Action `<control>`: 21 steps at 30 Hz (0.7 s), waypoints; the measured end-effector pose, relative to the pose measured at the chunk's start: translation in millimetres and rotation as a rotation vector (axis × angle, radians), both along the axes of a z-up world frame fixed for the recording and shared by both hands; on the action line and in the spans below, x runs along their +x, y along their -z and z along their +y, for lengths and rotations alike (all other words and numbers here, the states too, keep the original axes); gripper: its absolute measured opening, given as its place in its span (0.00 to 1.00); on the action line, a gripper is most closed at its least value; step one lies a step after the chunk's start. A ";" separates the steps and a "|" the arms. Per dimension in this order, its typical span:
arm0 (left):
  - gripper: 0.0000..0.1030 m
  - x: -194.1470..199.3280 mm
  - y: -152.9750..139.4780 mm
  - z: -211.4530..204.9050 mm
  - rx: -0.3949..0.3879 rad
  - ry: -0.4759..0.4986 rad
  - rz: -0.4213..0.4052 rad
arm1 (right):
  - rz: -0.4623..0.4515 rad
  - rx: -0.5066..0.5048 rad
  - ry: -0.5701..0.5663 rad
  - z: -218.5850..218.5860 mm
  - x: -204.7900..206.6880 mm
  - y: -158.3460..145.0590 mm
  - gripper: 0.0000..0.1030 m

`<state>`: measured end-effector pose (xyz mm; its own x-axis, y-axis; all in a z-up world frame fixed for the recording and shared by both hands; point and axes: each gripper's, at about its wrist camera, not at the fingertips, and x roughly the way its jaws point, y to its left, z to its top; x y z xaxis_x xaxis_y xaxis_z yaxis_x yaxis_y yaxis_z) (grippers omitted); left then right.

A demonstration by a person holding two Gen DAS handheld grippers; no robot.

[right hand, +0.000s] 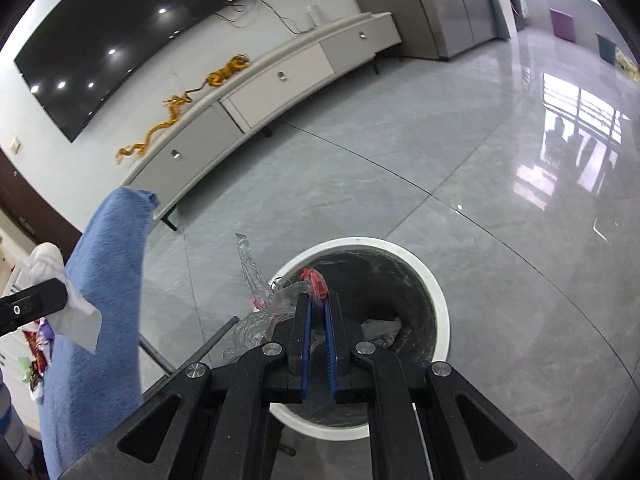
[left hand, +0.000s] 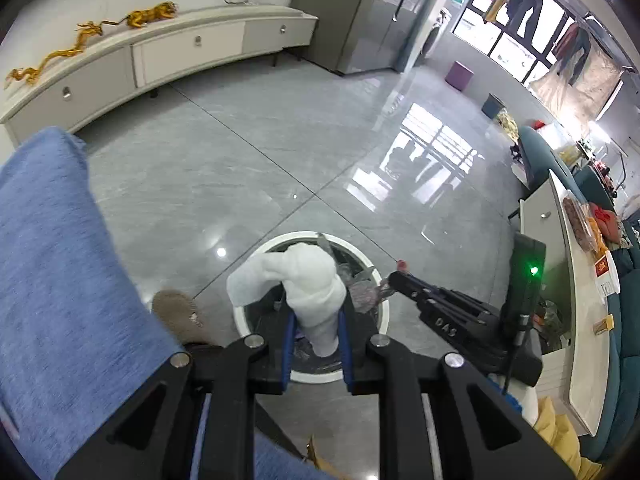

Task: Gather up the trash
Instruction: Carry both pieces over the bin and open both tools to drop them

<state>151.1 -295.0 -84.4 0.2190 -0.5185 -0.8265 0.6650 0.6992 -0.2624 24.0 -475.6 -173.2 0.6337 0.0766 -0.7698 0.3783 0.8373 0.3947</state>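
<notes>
My left gripper (left hand: 316, 320) is shut on a crumpled white tissue (left hand: 308, 280) and holds it above the round white-rimmed trash bin (left hand: 240, 322). My right gripper (right hand: 318, 300) is shut on a clear plastic wrapper with a red end (right hand: 316, 280); the wrapper trails to the left (right hand: 256, 280) over the bin's rim (right hand: 436, 292). The right gripper also shows in the left wrist view (left hand: 404, 280), at the bin's right edge. The left gripper with the tissue shows at the far left of the right wrist view (right hand: 52, 280). Some trash lies in the bin (right hand: 380, 328).
A blue towel (left hand: 60, 280) hangs at the left, close to both grippers. A brown slipper (left hand: 180, 312) lies beside the bin. A long white TV cabinet (left hand: 180, 48) with gold dragon figures stands along the far wall. A white table (left hand: 584, 320) with snacks stands right.
</notes>
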 end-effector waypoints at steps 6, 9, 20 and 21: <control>0.55 15.7 15.6 -19.6 -0.049 -0.001 0.071 | 0.045 0.007 0.035 -9.7 8.3 17.8 0.19; 0.56 19.4 18.8 -16.5 -0.051 -0.004 0.085 | 0.052 0.004 0.041 -10.3 8.6 21.7 0.39; 0.56 7.2 4.6 10.3 -0.070 -0.062 0.021 | 0.059 -0.017 0.026 1.5 7.0 10.9 0.39; 0.56 3.9 0.4 17.4 -0.081 -0.074 0.006 | 0.054 -0.021 0.024 3.6 6.4 7.7 0.39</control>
<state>155.0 -277.6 -84.8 0.2550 -0.5665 -0.7836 0.6104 0.7228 -0.3239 30.5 -471.9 -180.8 0.5924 0.0455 -0.8044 0.4186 0.8357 0.3555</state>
